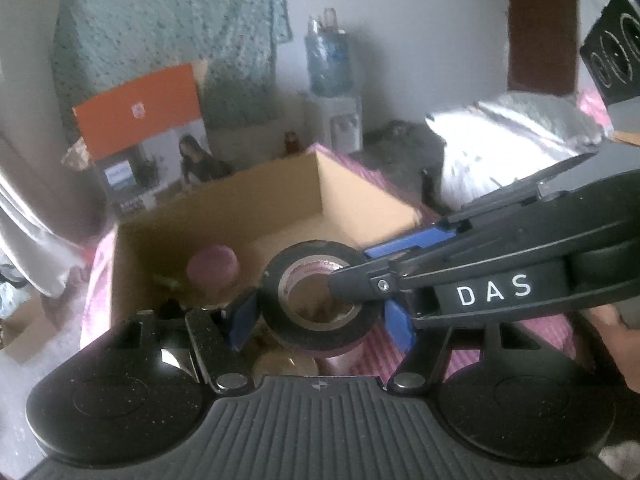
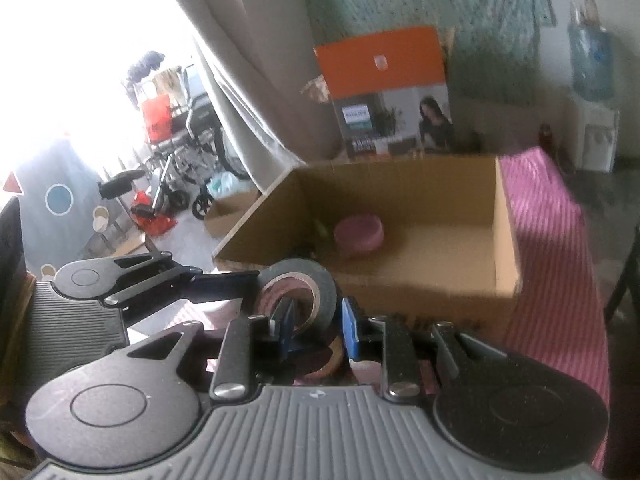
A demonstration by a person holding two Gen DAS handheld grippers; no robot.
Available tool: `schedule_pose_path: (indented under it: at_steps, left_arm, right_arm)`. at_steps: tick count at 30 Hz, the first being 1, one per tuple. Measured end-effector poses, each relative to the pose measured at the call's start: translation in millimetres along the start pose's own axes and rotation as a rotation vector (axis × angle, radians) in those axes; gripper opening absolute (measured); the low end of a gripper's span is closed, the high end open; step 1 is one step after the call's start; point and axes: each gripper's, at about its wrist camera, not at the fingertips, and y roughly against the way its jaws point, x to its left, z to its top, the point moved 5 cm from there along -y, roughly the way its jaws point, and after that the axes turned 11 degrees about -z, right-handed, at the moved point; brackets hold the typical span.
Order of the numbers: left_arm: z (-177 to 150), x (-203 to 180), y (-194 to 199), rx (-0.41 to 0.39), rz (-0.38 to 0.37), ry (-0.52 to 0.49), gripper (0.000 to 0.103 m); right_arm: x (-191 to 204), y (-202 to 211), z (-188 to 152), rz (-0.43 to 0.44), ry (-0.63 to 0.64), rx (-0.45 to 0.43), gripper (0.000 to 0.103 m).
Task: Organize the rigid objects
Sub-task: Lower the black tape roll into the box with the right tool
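Note:
A black tape roll (image 1: 320, 300) with a pink-and-white core is held between both grippers, just in front of an open cardboard box (image 1: 224, 208). My left gripper (image 1: 320, 316) has its blue pads on the roll's outer sides. My right gripper (image 2: 316, 316) grips the roll's wall (image 2: 320, 284), one finger inside the core, one outside; its arm crosses the left wrist view from the right. A pink round container (image 2: 359, 232) sits inside the box (image 2: 440, 184), with something green beside it.
The box stands on a pink striped cloth (image 2: 552, 248). An orange-and-grey product box (image 2: 392, 92) stands behind it. A water dispenser (image 1: 332, 80) stands by the wall. A silver foil bag (image 1: 512, 140) lies to the right. Another tape ring (image 2: 328, 356) lies under my right gripper.

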Motion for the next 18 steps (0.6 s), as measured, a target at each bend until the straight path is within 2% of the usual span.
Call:
schedule_pose_path:
  at_steps: [5, 11, 14, 18]
  left_arm:
    - [22.4, 17.4, 1.7, -0.032, 0.027, 0.036, 0.066]
    - [45.0, 39.7, -6.5, -0.041, 0.056, 0.082, 0.066]
    - [53.4, 54.8, -15.1, -0.02, 0.052, 0.113, 0.066]
    - [59.4, 77.2, -32.6, 0.048, 0.048, 0.159, 0.066]
  right_arm:
    - [2.8, -4.5, 31.1, 0.027, 0.029, -0.028, 0.028]
    - [-0.1, -26.4, 66.2, 0.067, 0.034, -0.009, 0.028]
    - [-1.2, -40.3, 79.4, 0.079, 0.036, 0.015, 0.028]
    - [-2.8, -72.3, 95.5, 0.103, 0.027, 0.085, 0.028]
